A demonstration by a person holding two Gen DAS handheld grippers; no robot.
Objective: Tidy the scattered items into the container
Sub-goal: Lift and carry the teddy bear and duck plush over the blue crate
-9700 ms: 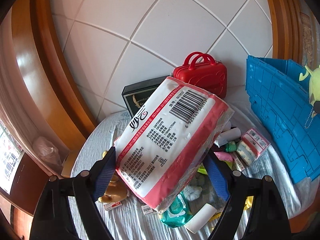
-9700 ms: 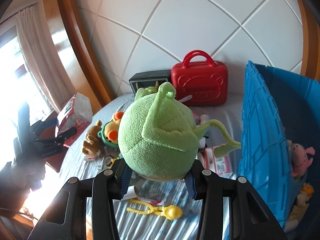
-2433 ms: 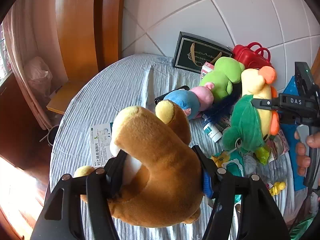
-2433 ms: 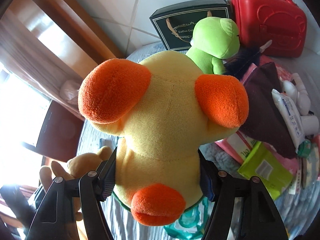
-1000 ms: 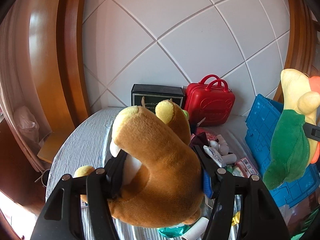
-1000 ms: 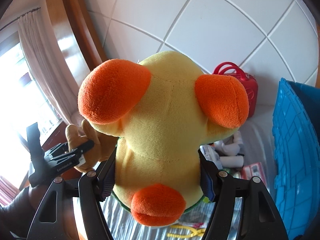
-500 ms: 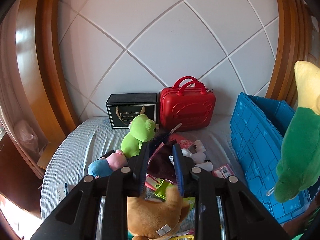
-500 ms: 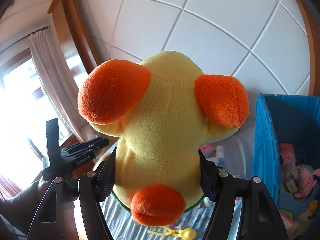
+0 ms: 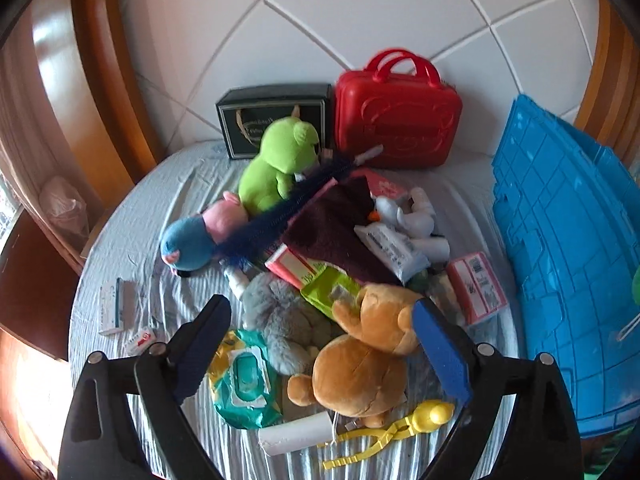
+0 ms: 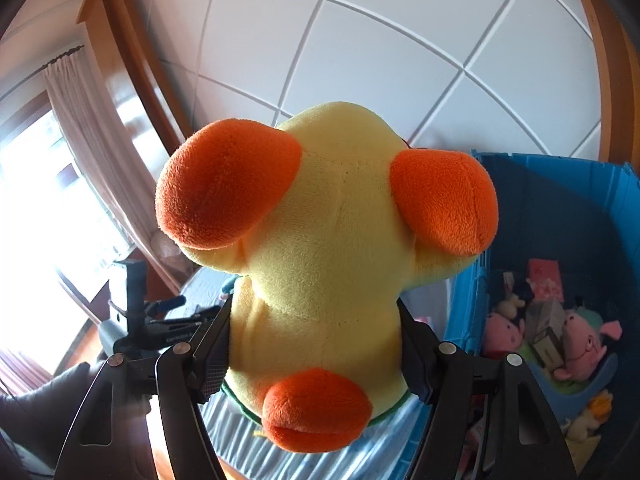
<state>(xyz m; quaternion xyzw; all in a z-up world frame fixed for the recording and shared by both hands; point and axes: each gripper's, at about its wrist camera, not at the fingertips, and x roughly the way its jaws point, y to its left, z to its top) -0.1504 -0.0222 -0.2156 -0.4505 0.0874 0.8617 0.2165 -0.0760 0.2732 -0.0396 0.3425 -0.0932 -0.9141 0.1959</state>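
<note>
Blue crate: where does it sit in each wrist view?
Left wrist: the crate fills the right edge; only its ribbed outer wall shows.
Right wrist: the crate is on the right, partly behind the gripped duck; its inside shows, with pink plushies in it.
Shared landmark: the white wall with diagonal seams, at the top of both views.

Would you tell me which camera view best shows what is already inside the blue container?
The right wrist view: it looks past the yellow duck plush into the blue container, showing pink pig toys. The left wrist view shows only its outer wall.
</note>
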